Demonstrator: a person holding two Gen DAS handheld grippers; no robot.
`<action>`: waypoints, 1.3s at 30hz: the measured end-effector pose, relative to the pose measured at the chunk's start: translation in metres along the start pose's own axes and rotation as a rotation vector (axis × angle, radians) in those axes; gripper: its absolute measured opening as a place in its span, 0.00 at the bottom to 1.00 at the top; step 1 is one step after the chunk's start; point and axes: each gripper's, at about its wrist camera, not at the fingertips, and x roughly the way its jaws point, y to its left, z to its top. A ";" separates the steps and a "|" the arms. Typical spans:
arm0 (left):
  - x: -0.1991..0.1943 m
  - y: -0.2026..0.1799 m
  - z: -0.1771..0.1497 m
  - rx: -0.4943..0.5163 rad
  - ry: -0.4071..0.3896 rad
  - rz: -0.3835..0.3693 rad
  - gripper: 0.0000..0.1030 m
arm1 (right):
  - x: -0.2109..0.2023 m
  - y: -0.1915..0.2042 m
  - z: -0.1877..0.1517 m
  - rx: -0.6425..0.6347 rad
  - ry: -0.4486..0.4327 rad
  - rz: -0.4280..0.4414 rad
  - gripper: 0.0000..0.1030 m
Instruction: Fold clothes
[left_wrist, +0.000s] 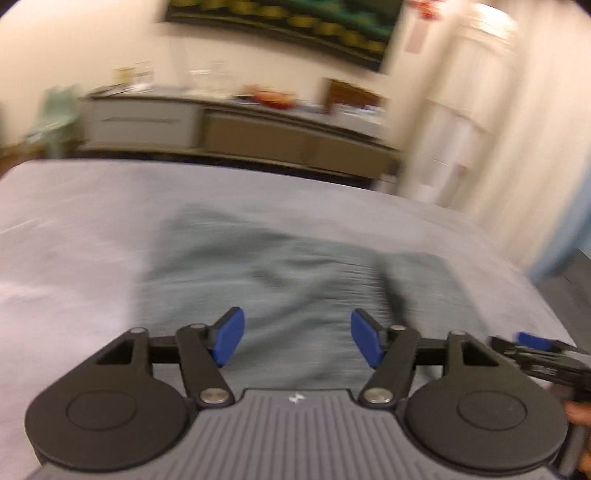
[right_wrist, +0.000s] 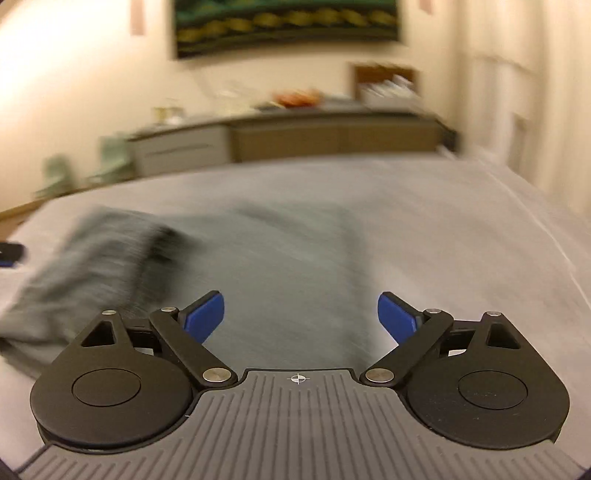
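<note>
A grey-green garment (left_wrist: 295, 280) lies spread on a light grey bed (left_wrist: 74, 229). In the left wrist view my left gripper (left_wrist: 297, 338) is open and empty, just above the garment's near part. The right gripper (left_wrist: 532, 345) shows at the right edge of that view. In the right wrist view my right gripper (right_wrist: 301, 319) is open and empty over the garment (right_wrist: 258, 266), which has a bunched fold (right_wrist: 92, 266) at the left. Both views are blurred by motion.
A long low cabinet (left_wrist: 236, 129) with small items on top stands against the far wall under a dark picture (right_wrist: 288, 26). A pale green chair (left_wrist: 55, 114) stands at the far left. A curtain (left_wrist: 472, 110) hangs at the right.
</note>
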 end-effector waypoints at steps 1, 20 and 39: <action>0.011 -0.017 -0.001 0.040 0.003 -0.023 0.65 | 0.002 -0.012 -0.006 0.031 0.020 -0.016 0.90; 0.090 -0.072 -0.047 0.394 0.047 0.479 0.61 | 0.036 -0.008 -0.022 -0.055 0.074 0.049 0.88; 0.023 0.047 -0.036 -0.053 0.102 0.110 0.63 | 0.024 0.163 0.066 -0.394 -0.079 0.377 0.48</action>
